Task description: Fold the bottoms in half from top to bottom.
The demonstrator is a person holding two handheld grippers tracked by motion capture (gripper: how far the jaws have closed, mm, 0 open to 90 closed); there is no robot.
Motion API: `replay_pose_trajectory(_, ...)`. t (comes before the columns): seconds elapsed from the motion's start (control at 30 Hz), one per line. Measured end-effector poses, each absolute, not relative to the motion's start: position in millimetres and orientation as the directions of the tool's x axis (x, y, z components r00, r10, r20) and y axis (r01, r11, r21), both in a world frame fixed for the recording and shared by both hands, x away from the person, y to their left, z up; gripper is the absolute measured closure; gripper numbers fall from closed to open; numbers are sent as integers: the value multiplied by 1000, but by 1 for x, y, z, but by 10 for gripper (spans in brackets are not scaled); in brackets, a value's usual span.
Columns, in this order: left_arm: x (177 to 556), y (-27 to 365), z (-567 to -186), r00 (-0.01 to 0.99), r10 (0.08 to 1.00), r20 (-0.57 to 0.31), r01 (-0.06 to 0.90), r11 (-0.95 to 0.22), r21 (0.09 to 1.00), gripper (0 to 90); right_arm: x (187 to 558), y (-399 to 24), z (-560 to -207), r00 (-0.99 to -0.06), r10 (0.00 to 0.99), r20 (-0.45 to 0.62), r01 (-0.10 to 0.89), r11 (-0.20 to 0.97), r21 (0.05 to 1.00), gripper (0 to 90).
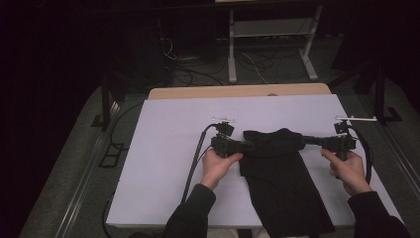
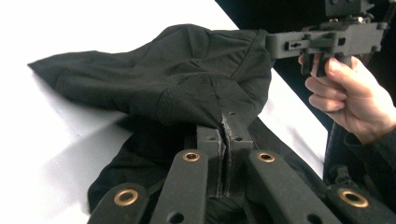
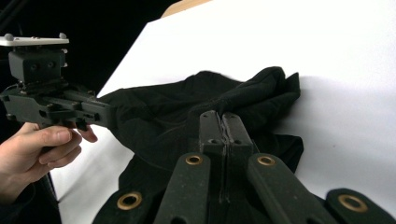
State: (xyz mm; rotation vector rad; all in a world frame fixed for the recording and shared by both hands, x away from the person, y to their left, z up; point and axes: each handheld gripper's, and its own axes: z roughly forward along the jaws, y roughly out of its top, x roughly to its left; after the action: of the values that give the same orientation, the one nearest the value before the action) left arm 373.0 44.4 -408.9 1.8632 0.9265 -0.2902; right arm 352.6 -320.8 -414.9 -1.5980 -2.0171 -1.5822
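A black garment (image 1: 277, 173) lies on the white table top (image 1: 168, 163), its lower part reaching the front edge. My left gripper (image 1: 250, 145) is shut on the garment's upper left edge, and my right gripper (image 1: 303, 140) is shut on its upper right edge. Between them the top of the cloth is bunched and raised. In the left gripper view the jaws (image 2: 226, 123) pinch a fold of the black garment (image 2: 154, 79), with the right gripper (image 2: 275, 44) across from it. In the right gripper view the jaws (image 3: 223, 119) clamp the garment (image 3: 187, 107), and the left gripper (image 3: 105, 114) holds the far side.
A wooden table edge (image 1: 237, 91) shows behind the white top. Beyond it stand a metal frame (image 1: 270, 29) and loose cables (image 1: 198, 69) on a dark floor. A black cable (image 1: 195, 158) trails from the left gripper across the table.
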Motion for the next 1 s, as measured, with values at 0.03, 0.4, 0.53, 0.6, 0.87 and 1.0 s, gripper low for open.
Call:
replay_pose_trajectory(0.03, 370, 44, -407, 678, 463, -571, 710, -214, 670, 866, 351, -321, -415, -437, 638, 633, 767, -104, 634, 877)
replay_pose_trajectory(0.4, 346, 36, -404, 706, 451, -546, 691, -268, 671, 865, 333, -321, -418, -431, 643, 633, 785, -80, 615, 876)
replay_pose_trajectory(0.53, 338, 35, -402, 728, 445, -522, 669, -294, 683, 865, 328, -324, -418, -423, 650, 631, 789, -78, 609, 876)
replay_pose_trajectory(0.6, 335, 34, -403, 735, 445, -511, 662, -309, 683, 865, 325, -326, -418, -424, 651, 630, 790, -75, 609, 876)
replay_pose_trajectory(0.87, 322, 35, -419, 738, 441, -511, 659, -306, 687, 864, 319, -326, -421, -429, 661, 616, 804, -31, 594, 876)
replay_pose_trajectory(1.0, 318, 37, -429, 730, 443, -519, 666, -296, 684, 865, 317, -326, -426, -416, 672, 613, 818, -17, 575, 874)
